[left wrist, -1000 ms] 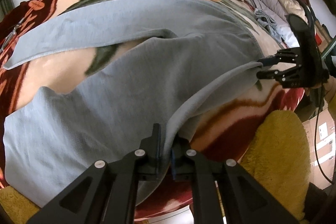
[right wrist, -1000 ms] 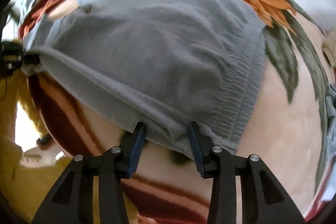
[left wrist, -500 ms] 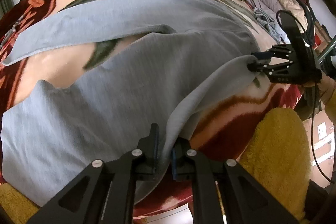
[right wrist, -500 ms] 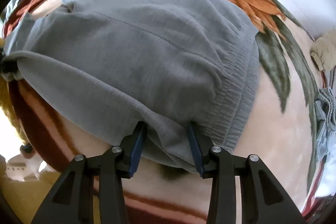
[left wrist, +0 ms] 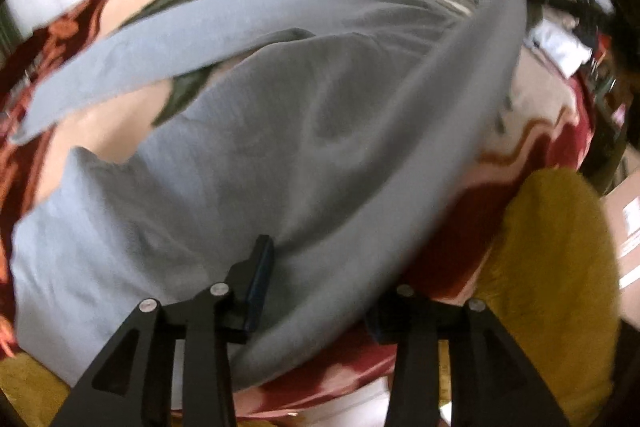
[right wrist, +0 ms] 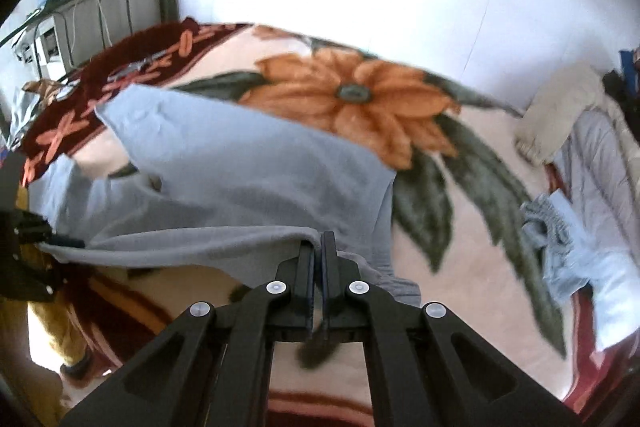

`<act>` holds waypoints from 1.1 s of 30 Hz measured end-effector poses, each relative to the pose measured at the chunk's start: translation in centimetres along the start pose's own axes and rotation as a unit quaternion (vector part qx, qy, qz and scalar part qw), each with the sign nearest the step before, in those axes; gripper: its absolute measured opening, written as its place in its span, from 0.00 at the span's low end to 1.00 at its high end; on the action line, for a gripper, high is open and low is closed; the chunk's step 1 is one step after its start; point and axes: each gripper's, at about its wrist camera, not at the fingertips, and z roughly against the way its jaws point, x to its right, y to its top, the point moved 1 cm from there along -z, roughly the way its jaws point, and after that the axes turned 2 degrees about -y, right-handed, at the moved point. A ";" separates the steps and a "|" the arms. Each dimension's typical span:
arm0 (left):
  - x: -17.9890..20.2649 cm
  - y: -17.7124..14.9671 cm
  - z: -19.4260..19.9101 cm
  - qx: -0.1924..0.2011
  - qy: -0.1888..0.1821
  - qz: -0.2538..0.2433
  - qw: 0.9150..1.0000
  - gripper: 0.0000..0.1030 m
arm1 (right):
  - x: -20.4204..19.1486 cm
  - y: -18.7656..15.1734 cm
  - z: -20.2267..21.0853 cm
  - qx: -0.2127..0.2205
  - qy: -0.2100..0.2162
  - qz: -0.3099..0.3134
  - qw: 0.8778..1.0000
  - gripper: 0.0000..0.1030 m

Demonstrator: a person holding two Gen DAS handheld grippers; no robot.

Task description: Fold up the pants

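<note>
A plush floral blanket (right wrist: 460, 211), cream with an orange flower, green leaves and dark red borders, covers the bed and carries everything. Across its middle lie the grey-blue soft knit pants (left wrist: 248, 147), spread wide: one leg runs along the far side towards the blanket's left edge, the other lies nearer, and a long fold of the near edge is raised off the blanket, stretching from the near edge up towards the right.

At the blanket's right end sits a heap of beige and grey bedding (right wrist: 568, 131), with a small crumpled pale-blue garment (right wrist: 560, 239) near it, both well apart from the pants. A mustard-yellow fluffy cushion (left wrist: 556, 267) lies at the near right corner.

The right gripper (right wrist: 318, 267) has just been closing and now pinches the waistband end of the pants tight between its pads, the cloth lifted. The left gripper (left wrist: 320, 291) has just been opening; its jaws stand apart with the raised fold running between them, and only the left finger (left wrist: 260, 267) shows clearly, so I judge the cloth is loose there.

The risk: with one end carried and the other released, the leg may sag or slide, dragging the fold crooked. A thin pinch on stretchy knit could also slip out.
</note>
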 end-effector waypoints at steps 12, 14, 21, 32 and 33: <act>-5.6 -2.0 2.2 0.035 0.098 0.054 0.993 0.42 | 0.7 0.6 1.9 0.024 -0.020 -0.050 0.998 0.03; -6.7 -1.9 3.2 0.040 0.087 0.074 0.993 0.15 | 0.8 0.1 1.7 0.021 -0.021 -0.056 0.998 0.03; -5.7 -1.7 10.9 0.071 -0.026 0.095 0.993 0.07 | 2.1 -1.9 1.9 0.019 -0.038 -0.084 0.996 0.03; -2.9 -0.2 15.7 0.102 -0.048 0.061 0.992 0.03 | 3.5 -1.7 2.1 0.033 -0.039 -0.102 0.993 0.03; -3.3 0.1 15.5 0.102 -0.049 0.067 0.991 0.03 | 3.6 -1.5 2.0 0.034 -0.039 -0.103 0.993 0.03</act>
